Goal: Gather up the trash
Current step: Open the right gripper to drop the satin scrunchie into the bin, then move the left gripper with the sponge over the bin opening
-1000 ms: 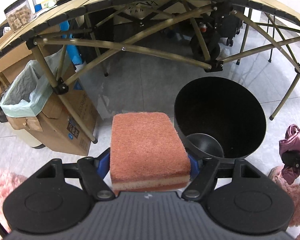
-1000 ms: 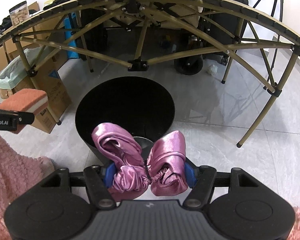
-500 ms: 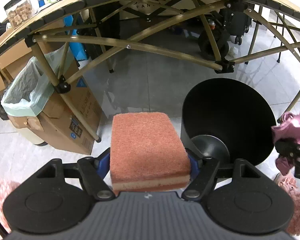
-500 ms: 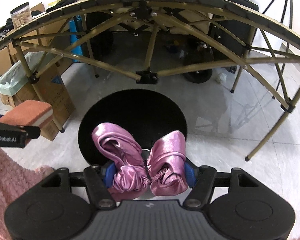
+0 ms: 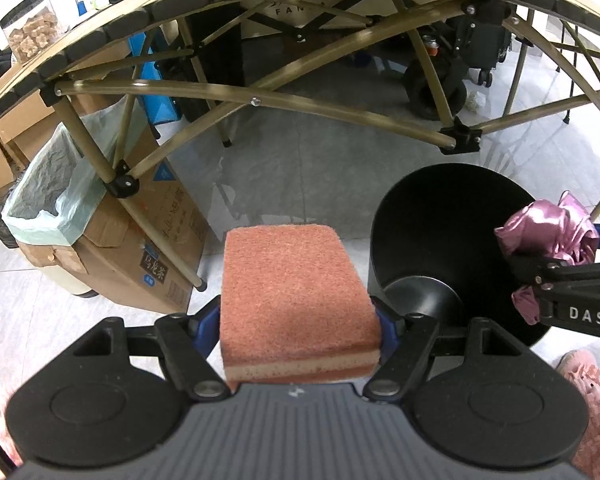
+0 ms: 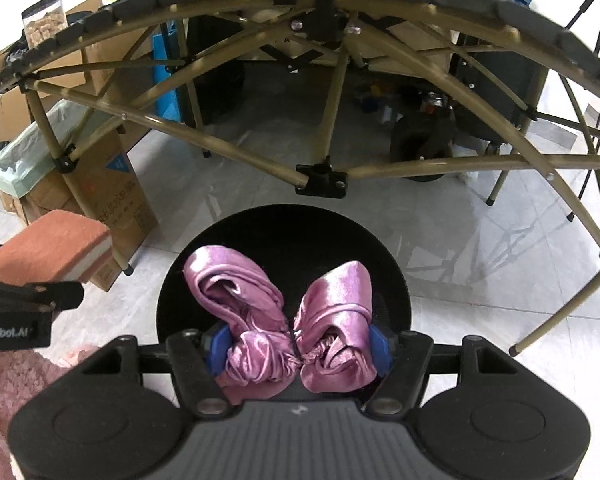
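Note:
My left gripper (image 5: pixel 298 322) is shut on an orange-brown sponge (image 5: pixel 296 300), which fills the gap between its blue pads; it hangs over the floor left of a black bin (image 5: pixel 452 248). My right gripper (image 6: pixel 298 346) is shut on a crumpled pink satin cloth (image 6: pixel 276 320), held right above the black bin's (image 6: pixel 292 240) open mouth. In the left wrist view the pink cloth (image 5: pixel 552 232) shows at the right, over the bin's far rim. The sponge (image 6: pixel 48 246) appears at the left edge of the right wrist view.
A folding table's frame (image 5: pixel 300 100) arches over the grey tiled floor just beyond the bin. A cardboard box (image 5: pixel 140 240) and a bag-lined bin (image 5: pixel 52 196) stand at the left. A wheeled black cart (image 6: pixel 432 148) sits behind. Pink fluffy fabric (image 6: pixel 4 380) lies low left.
The right gripper with the pink cloth has moved in over the black bin's mouth. The left gripper with the sponge has drifted slightly toward the bin. Both grips are unchanged.

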